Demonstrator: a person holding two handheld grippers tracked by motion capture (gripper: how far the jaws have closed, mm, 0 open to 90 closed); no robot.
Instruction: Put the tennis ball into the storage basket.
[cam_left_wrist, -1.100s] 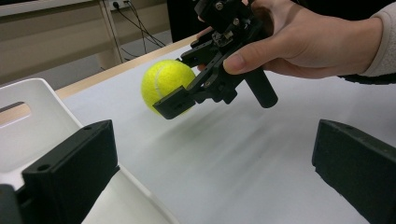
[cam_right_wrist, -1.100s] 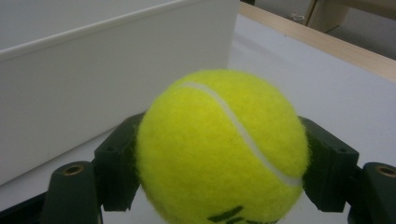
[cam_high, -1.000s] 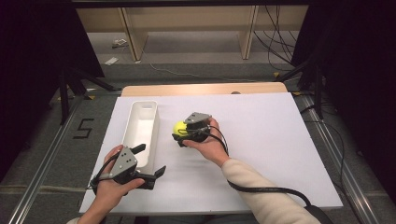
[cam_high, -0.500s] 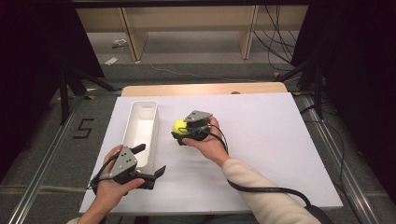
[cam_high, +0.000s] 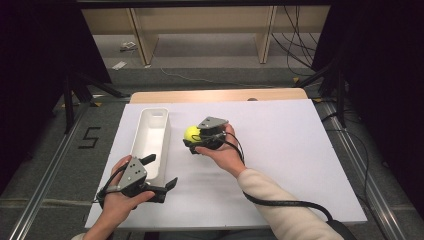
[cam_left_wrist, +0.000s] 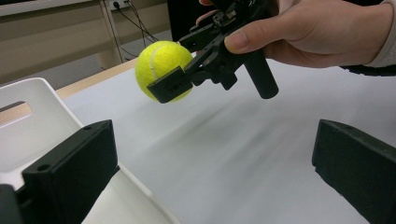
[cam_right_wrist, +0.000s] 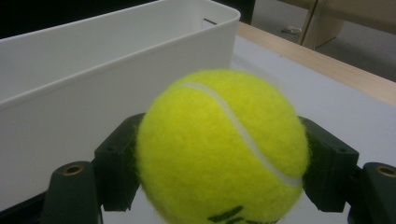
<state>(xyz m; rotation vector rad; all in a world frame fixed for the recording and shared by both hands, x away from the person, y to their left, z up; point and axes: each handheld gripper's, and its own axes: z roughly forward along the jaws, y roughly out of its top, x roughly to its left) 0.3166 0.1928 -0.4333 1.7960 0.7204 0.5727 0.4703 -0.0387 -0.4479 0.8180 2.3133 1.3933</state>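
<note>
A black "5" (cam_high: 90, 138) is marked on the grey floor.

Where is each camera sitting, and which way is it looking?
High view: above the table's near side, looking down; both forearms and hands show.
Left gripper view: rides the left hand-held gripper, looking past its open jaws at the right hand.
Right gripper view: rides the right hand-held gripper, facing the long white plastic bin.
All three share the fuzzy yellow tennis ball.
</note>
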